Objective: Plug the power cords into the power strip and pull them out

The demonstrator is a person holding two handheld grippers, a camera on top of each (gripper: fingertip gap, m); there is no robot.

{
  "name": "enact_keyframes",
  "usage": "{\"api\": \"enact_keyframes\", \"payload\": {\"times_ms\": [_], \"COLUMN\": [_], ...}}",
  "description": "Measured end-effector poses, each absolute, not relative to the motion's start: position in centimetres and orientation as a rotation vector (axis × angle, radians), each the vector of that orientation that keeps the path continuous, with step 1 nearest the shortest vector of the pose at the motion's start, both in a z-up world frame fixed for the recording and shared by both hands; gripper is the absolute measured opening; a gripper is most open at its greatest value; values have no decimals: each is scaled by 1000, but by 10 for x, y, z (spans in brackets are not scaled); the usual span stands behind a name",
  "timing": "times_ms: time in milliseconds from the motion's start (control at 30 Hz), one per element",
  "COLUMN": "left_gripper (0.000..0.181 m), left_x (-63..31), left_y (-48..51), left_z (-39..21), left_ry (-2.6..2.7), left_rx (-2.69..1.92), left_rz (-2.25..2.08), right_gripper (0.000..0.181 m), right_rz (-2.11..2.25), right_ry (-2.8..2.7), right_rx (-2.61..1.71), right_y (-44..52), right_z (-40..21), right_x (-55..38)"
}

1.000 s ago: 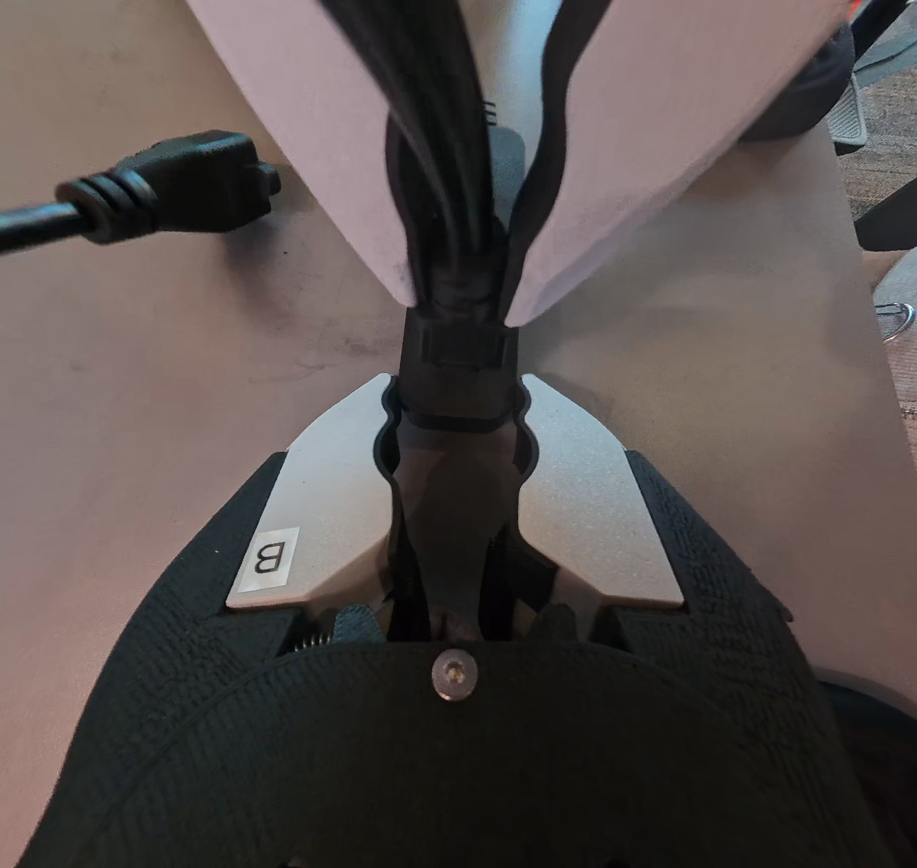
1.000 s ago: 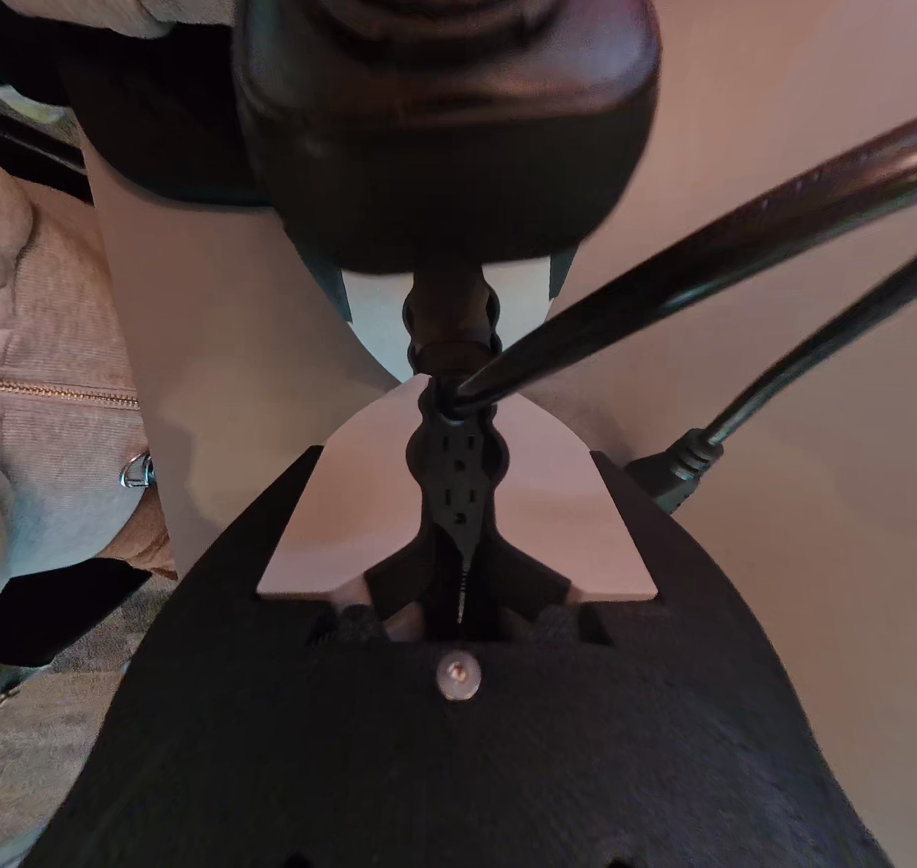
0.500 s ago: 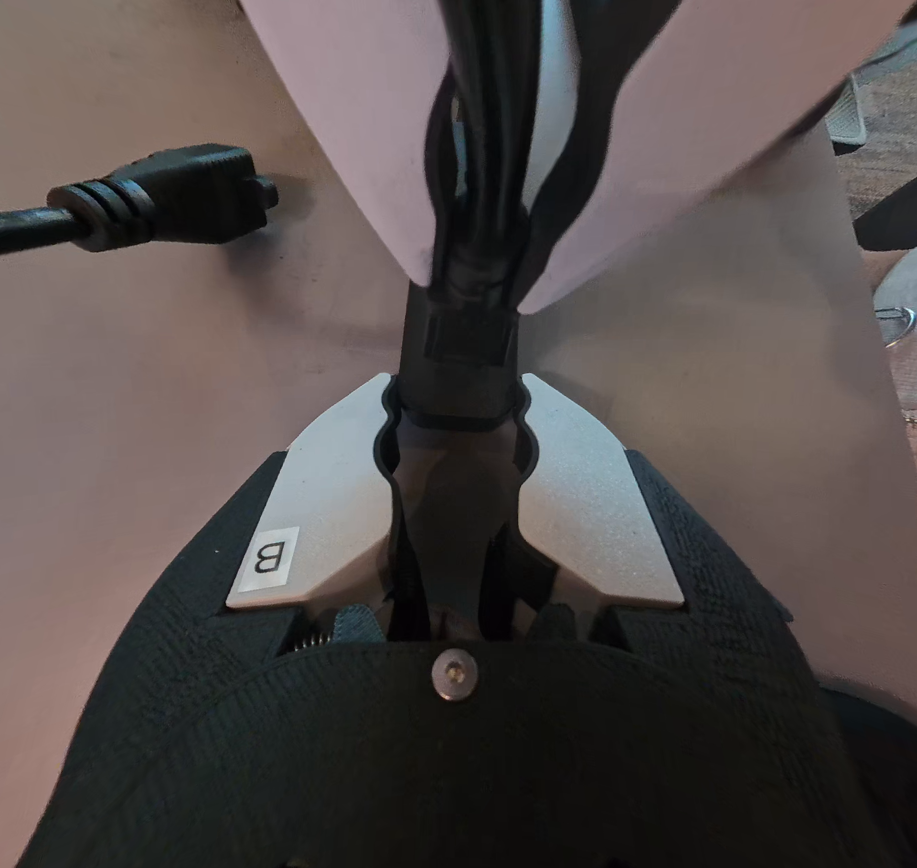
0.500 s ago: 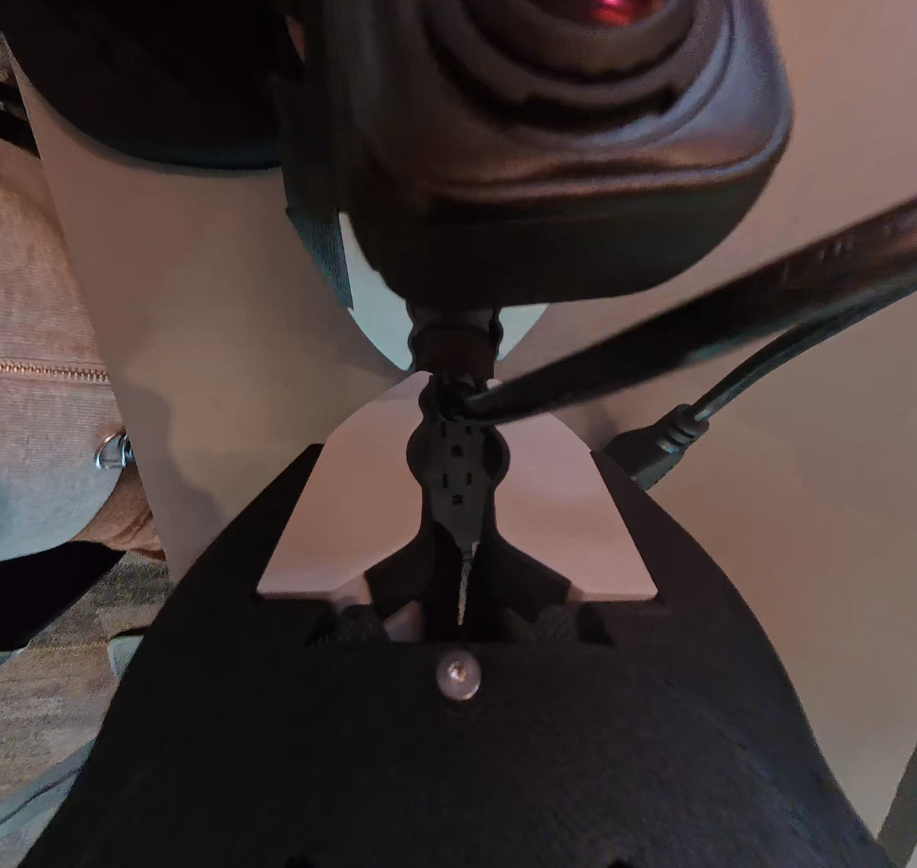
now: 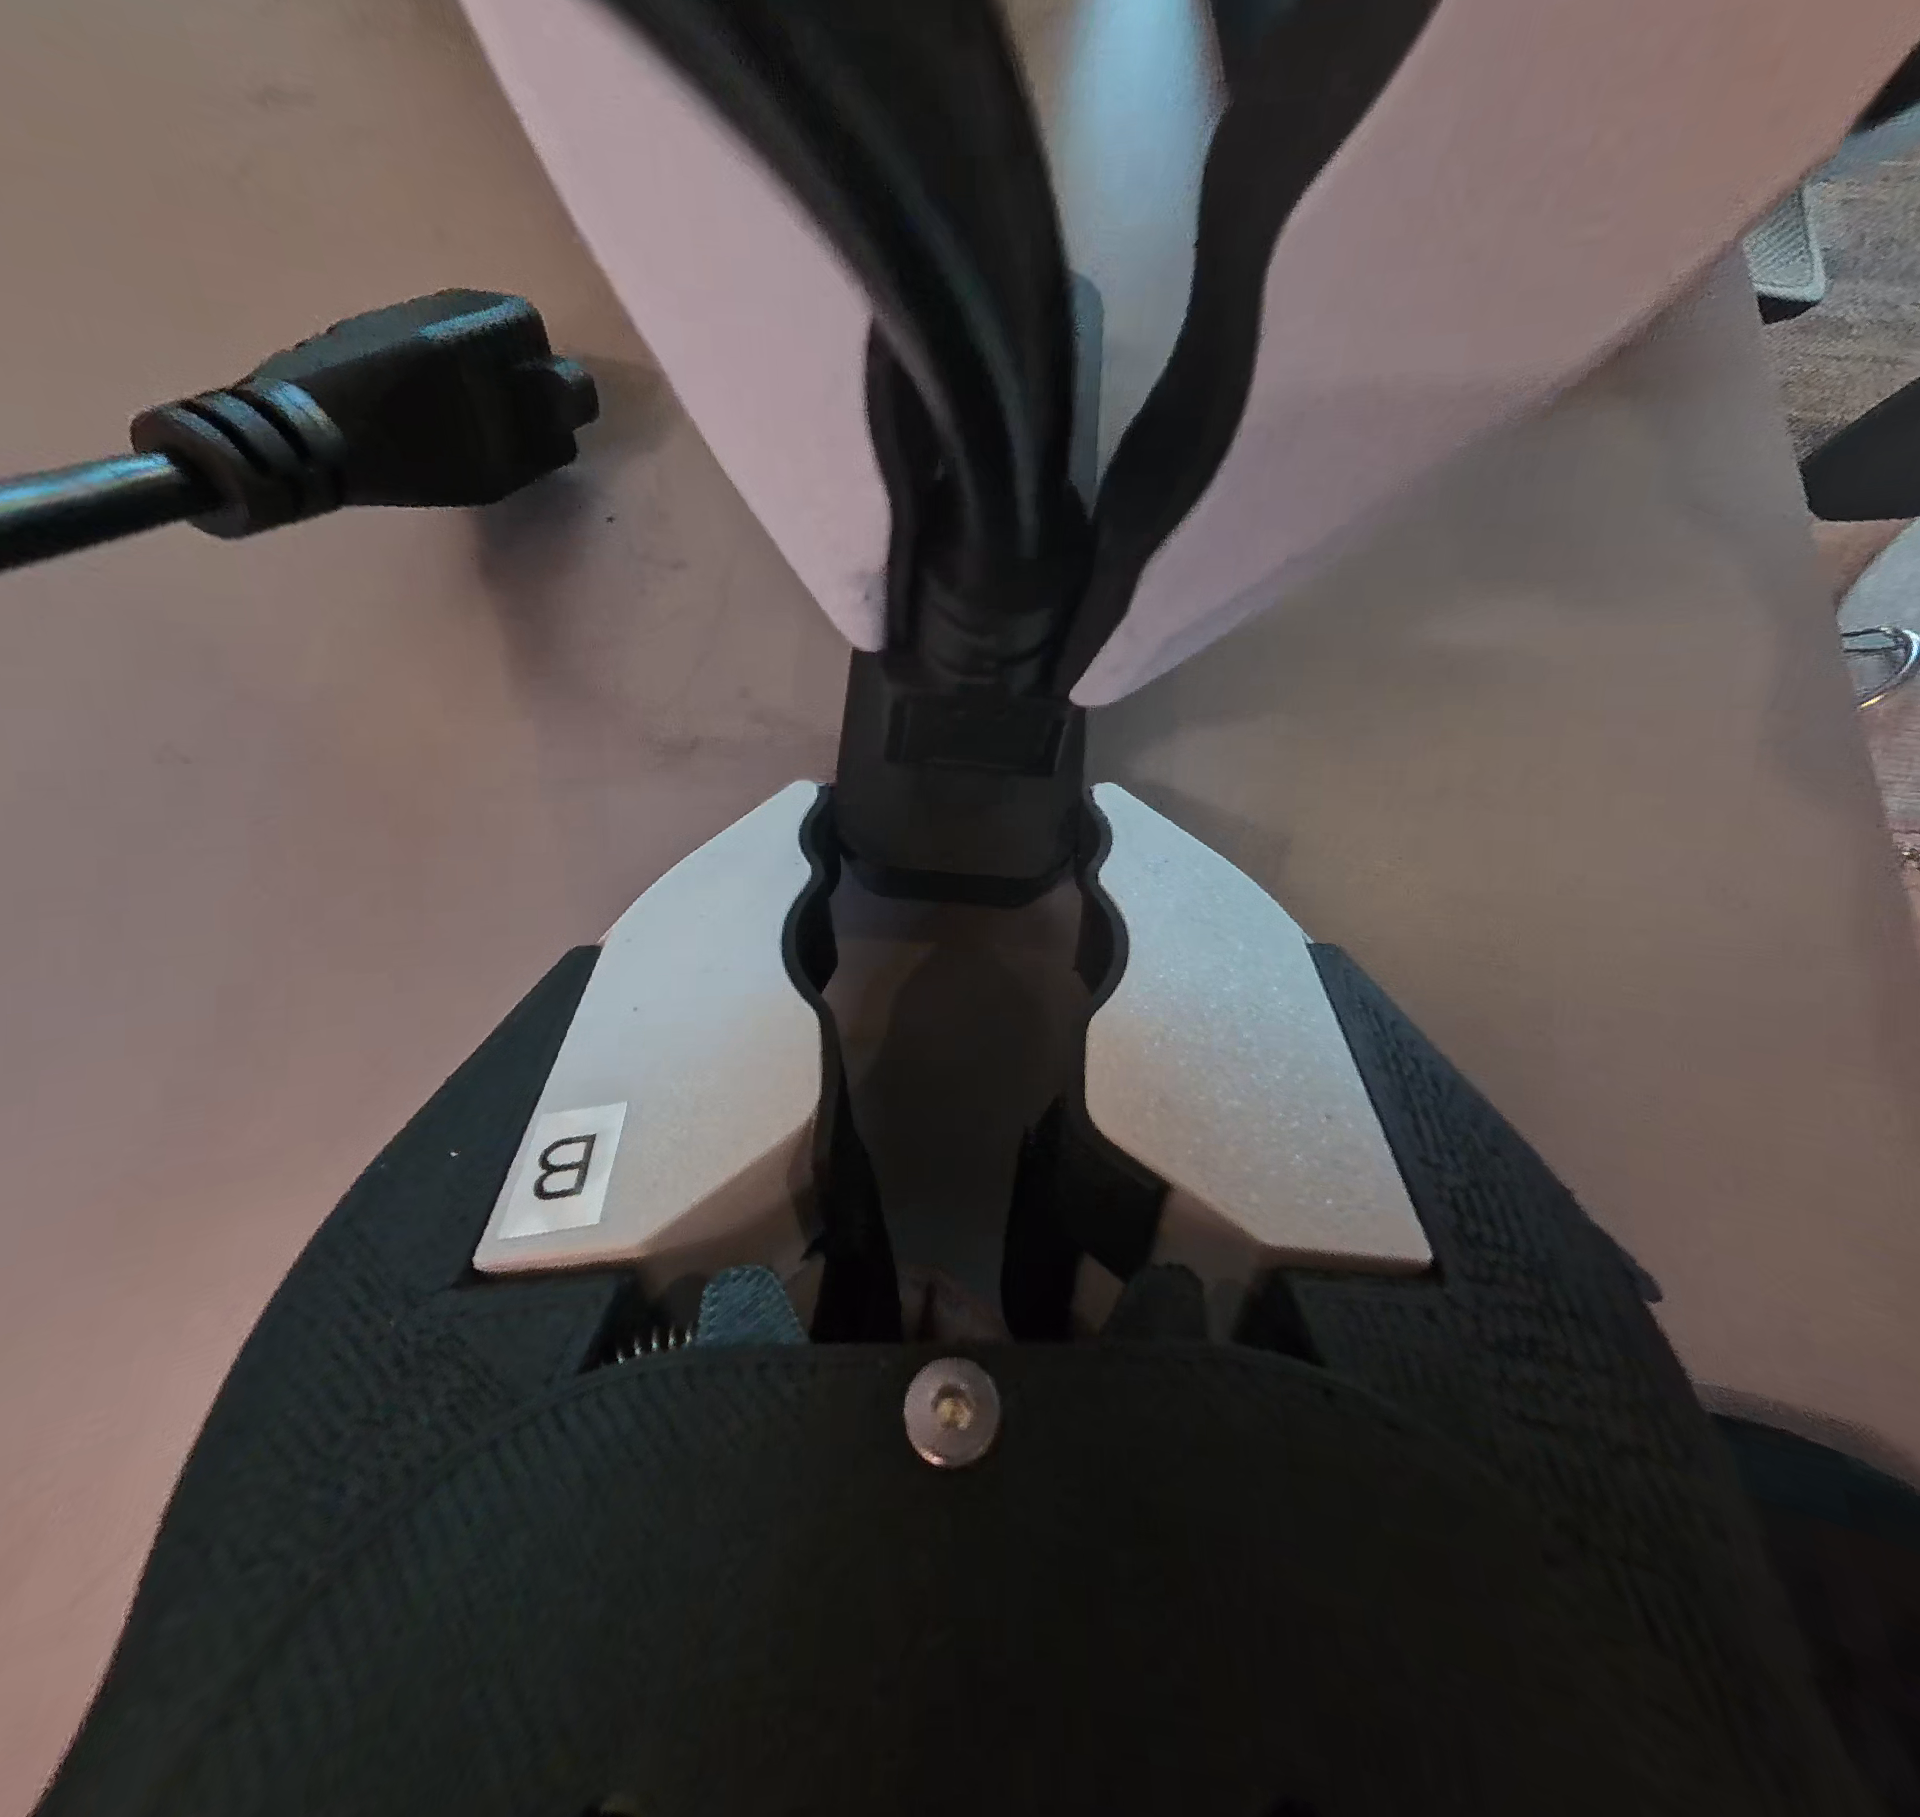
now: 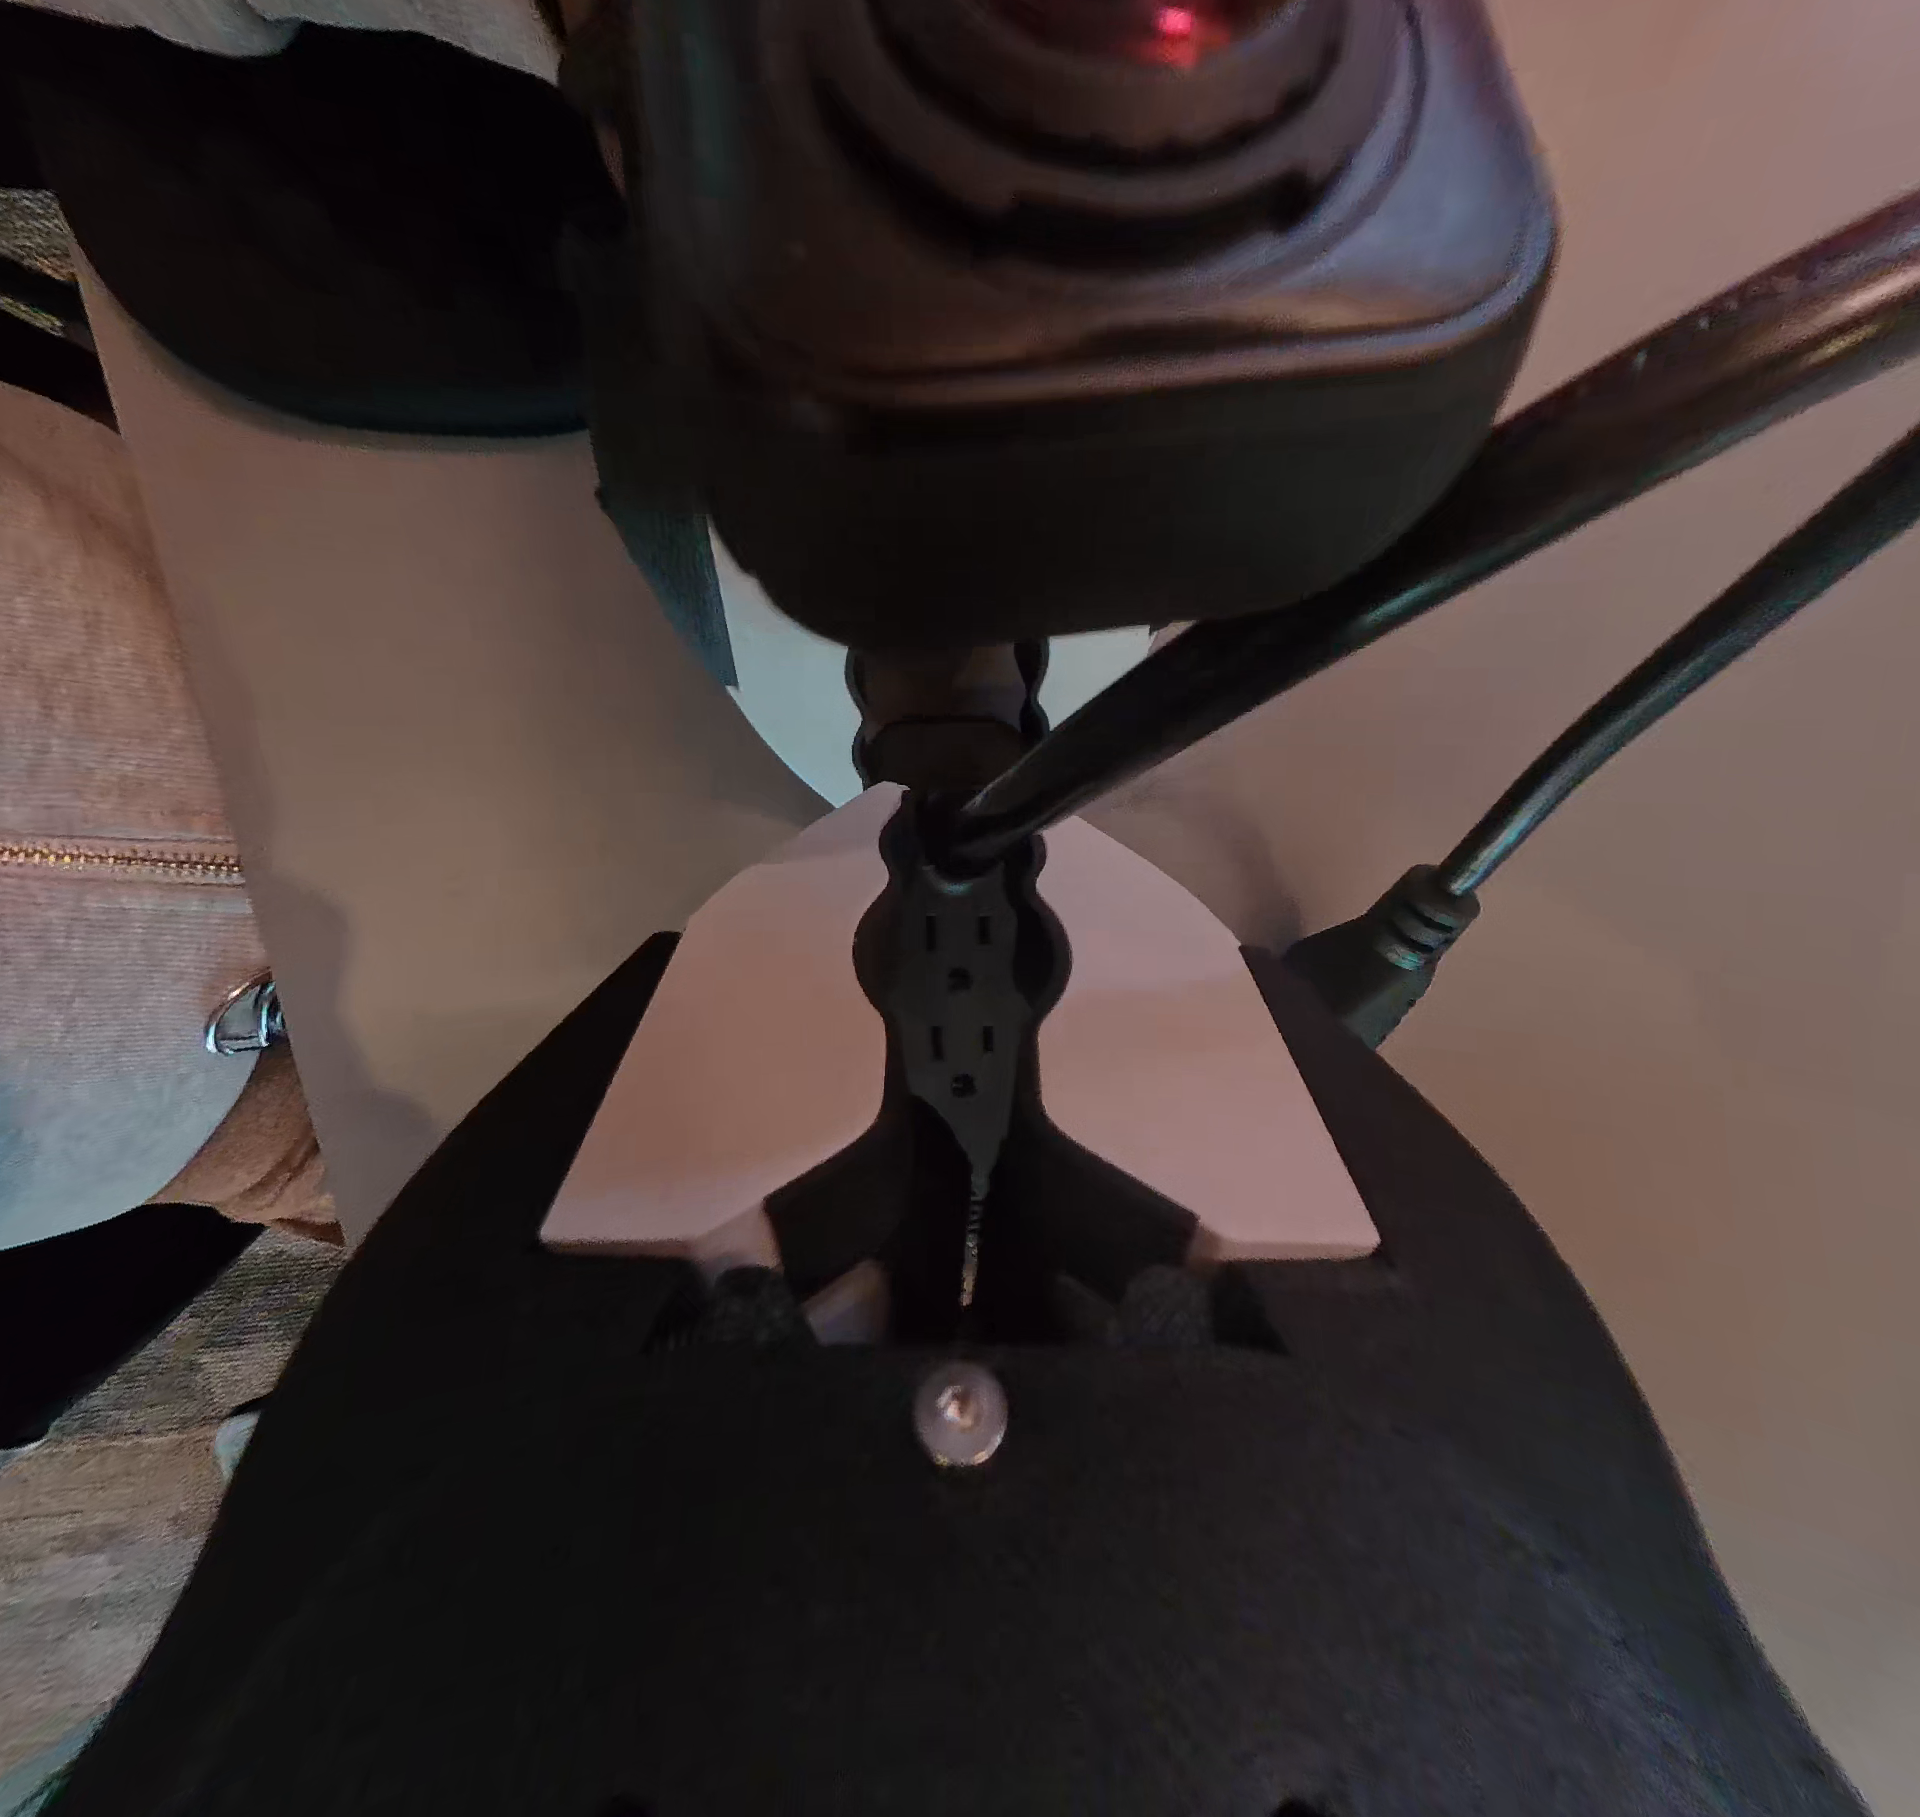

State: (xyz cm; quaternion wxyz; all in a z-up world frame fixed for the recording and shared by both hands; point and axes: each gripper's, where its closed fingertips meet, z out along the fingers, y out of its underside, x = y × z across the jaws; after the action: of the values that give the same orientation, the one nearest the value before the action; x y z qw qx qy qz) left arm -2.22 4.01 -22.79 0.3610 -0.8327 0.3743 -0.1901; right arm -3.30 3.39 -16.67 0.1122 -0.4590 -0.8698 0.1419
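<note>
A black power strip (image 6: 961,998) lies on the pinkish table (image 5: 312,936), its outlets showing between my right fingers. My left gripper (image 5: 956,822) is shut on the strip's end block (image 5: 956,780). My right gripper (image 6: 961,832) faces it and is shut on a black plug (image 5: 977,614) seated at that end of the strip. The plug's thick cord (image 6: 1455,520) rises away to the right. The right gripper's white fingers (image 5: 727,313) fill the top of the left wrist view. The left gripper's camera housing (image 6: 1091,261) looms over the right wrist view.
A second black plug (image 5: 395,417) with its cord lies loose on the table, also in the right wrist view (image 6: 1371,967). A person's beige zipped jacket (image 6: 104,832) is at the table edge. Carpet floor (image 5: 1849,333) shows past the edge. The left gripper's tips are roughly 6 centimetres from the right gripper's.
The two grippers have drawn closer together: the left gripper's camera housing now fills more of the right wrist view. Both grips are unchanged. The loose plug has stayed where it was.
</note>
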Motion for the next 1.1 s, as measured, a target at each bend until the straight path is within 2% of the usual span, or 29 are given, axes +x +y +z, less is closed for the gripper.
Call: {"api": "enact_keyframes", "payload": {"times_ms": [267, 400, 733, 867, 1100], "left_gripper": [43, 43, 43, 43, 43], "left_x": [-22, -22, -24, -24, -22], "left_y": [40, 40, 42, 42, 41], "left_z": [-228, -228, -228, -228, -228], "left_ry": [957, 965, 949, 943, 955], "left_rx": [-2148, -2143, -2152, -2155, -2148], "left_rz": [-482, -478, -477, -477, -479], "right_gripper": [18, 18, 18, 18, 19], "right_rz": [484, 310, 259, 445, 512], "right_ry": [-2532, -2588, -2608, -2546, -2529], "right_rx": [-1391, -1338, -1345, -1407, -1404], "right_y": [39, 34, 37, 42, 42], "right_z": [-167, -168, -168, -168, -170], "right_x": [-28, -32, -32, -28, -29]}}
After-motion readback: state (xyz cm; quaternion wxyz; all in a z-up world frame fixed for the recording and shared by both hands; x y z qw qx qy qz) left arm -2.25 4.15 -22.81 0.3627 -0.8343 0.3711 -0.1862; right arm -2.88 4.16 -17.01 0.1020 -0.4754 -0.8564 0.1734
